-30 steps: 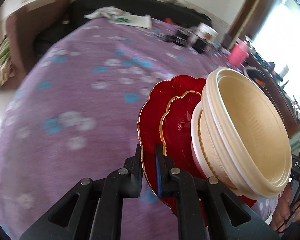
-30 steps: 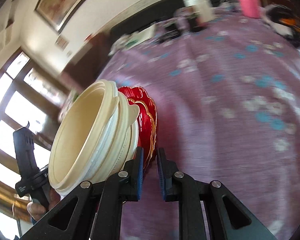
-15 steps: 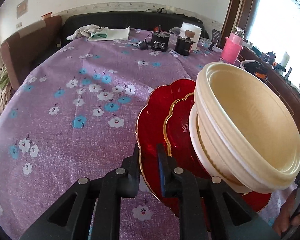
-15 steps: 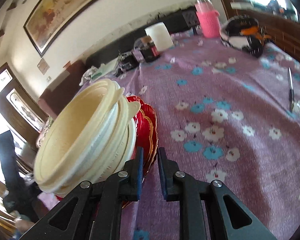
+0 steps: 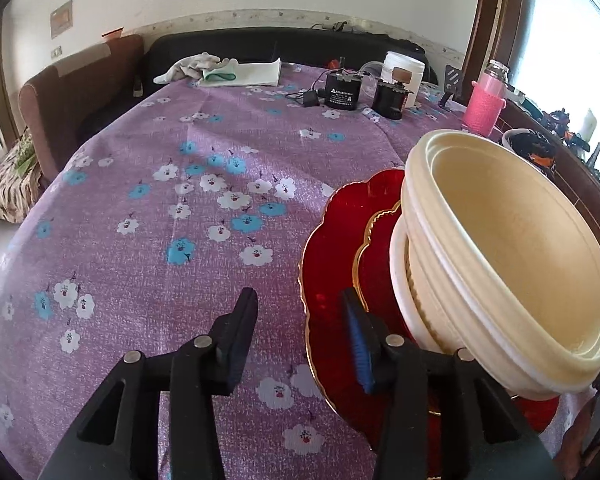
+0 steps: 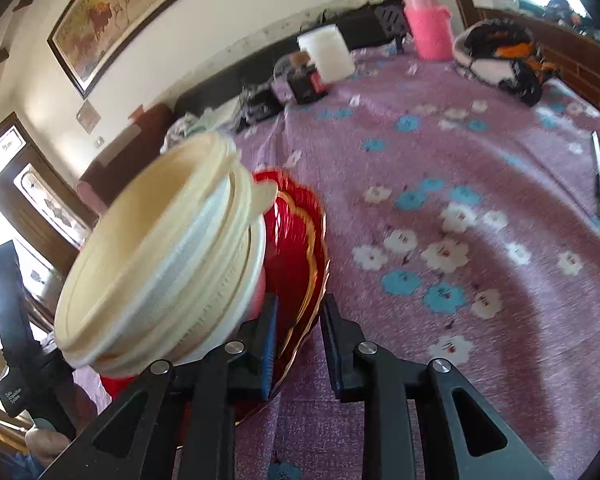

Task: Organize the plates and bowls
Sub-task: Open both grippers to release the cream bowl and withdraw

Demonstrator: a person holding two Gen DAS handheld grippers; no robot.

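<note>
A purple flowered cloth covers the tabletop. At 12 o'clock in the left view sit 2 black motors, a white jar and folded gloves; a pink bottle stands at 1 o'clock. The left tool is released, fingers spread. The right tool grips the rim of the 2 red plates, tilted, with stacked cream bowls on them.
</note>
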